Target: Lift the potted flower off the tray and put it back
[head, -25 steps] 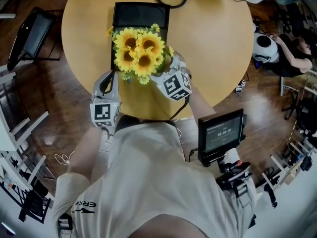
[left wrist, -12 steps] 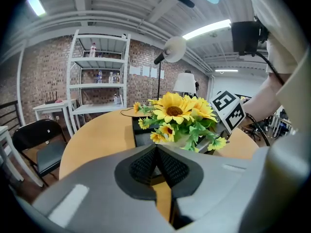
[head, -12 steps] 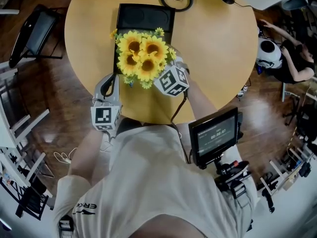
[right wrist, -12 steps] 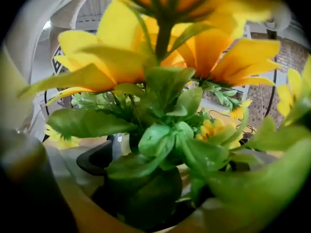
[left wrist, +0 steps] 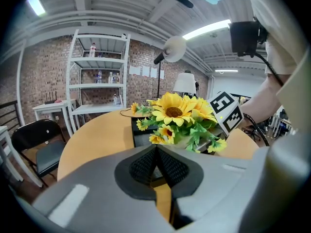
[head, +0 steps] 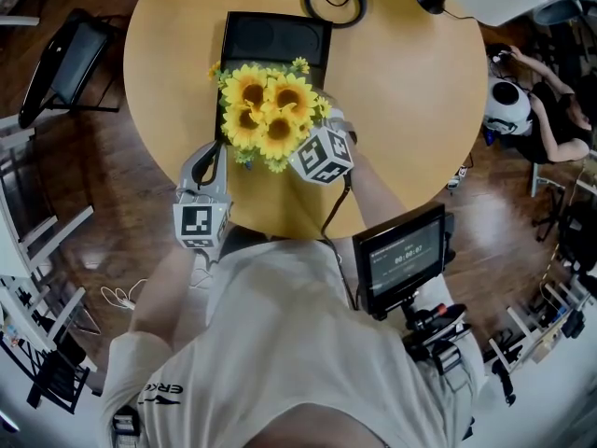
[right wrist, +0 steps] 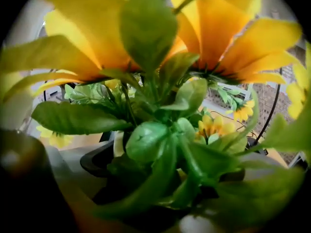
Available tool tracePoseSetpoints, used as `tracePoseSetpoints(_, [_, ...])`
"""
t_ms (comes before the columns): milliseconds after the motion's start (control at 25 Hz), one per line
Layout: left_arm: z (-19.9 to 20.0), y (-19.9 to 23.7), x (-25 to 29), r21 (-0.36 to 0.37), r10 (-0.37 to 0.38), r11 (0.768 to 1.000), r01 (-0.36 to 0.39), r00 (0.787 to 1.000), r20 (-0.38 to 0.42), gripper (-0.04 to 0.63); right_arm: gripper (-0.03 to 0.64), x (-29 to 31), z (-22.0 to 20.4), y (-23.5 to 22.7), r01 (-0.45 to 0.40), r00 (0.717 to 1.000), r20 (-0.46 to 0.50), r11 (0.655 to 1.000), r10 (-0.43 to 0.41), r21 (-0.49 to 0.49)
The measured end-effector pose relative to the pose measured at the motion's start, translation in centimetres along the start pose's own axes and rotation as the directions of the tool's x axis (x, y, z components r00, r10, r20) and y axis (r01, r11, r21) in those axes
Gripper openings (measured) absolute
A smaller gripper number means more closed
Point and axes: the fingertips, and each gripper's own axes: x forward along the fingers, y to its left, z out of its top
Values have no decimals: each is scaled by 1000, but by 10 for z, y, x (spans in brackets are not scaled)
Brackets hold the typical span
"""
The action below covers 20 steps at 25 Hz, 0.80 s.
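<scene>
the right hand-held gripper (head: 319, 149) is buried in foliage (right wrist: 146, 140), its jaws standing either side of the plant's base and, as far as the leaves allow a reading, clenched on the potted flower (head: 269, 108). the left hand-held gripper (head: 209, 157) has its jaws pressed together on nothing and hangs at the near edge of the tabletop (head: 410, 91), close to the blooms but apart from them

the potted flower stands upright, its stem axis vertical, over the near end of the black tray (head: 275, 37). whether the pot's foot touches the tray or hangs clear is hidden by leaves. from the right hand-held gripper the plant lies directly ahead and slightly left, toward the tray; from the left one it lies ahead and to the right. the tray's long axis runs straight away from the person, so setting down probably calls for a short move along it, and the right arm is the nearer

counted: one potted flower with four large sunflower heads (head: 289, 94) seen from above, one tray, two hand-held grippers, one tabletop
</scene>
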Motion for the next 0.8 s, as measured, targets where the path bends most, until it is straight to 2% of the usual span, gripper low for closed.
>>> tracePoseSetpoints(160, [2, 0, 0, 3, -1, 1000, 1, 1000, 5, 2, 590, 4, -1, 8, -48, 998, -29, 999, 48, -23])
tracePoseSetpoints(240, [3, 0, -2, 6, 2, 1000, -2, 1000, 8, 2, 595, 3, 1, 8, -53, 998, -36, 998, 52, -33])
tracePoseSetpoints(280, [4, 0, -4, 6, 4, 1000, -4, 1000, 8, 2, 585, 2, 3, 7, -46, 998, -37, 998, 44, -36])
tracePoseSetpoints(320, [5, -2, -6, 6, 5, 1000, -5, 1000, 8, 2, 540, 0, 5, 6, -38, 999, -37, 999, 37, -38])
tracePoseSetpoints(480, [16, -8, -10, 16, 3, 1000, -3, 1000, 22, 2, 532, -7, 6, 6, -30, 999, -35, 999, 29, -37])
tracePoseSetpoints(800, [12, -2, -8, 17, 5, 1000, -6, 1000, 16, 2, 526, -7, 6, 2, -19, 1000, -9, 1000, 18, -10])
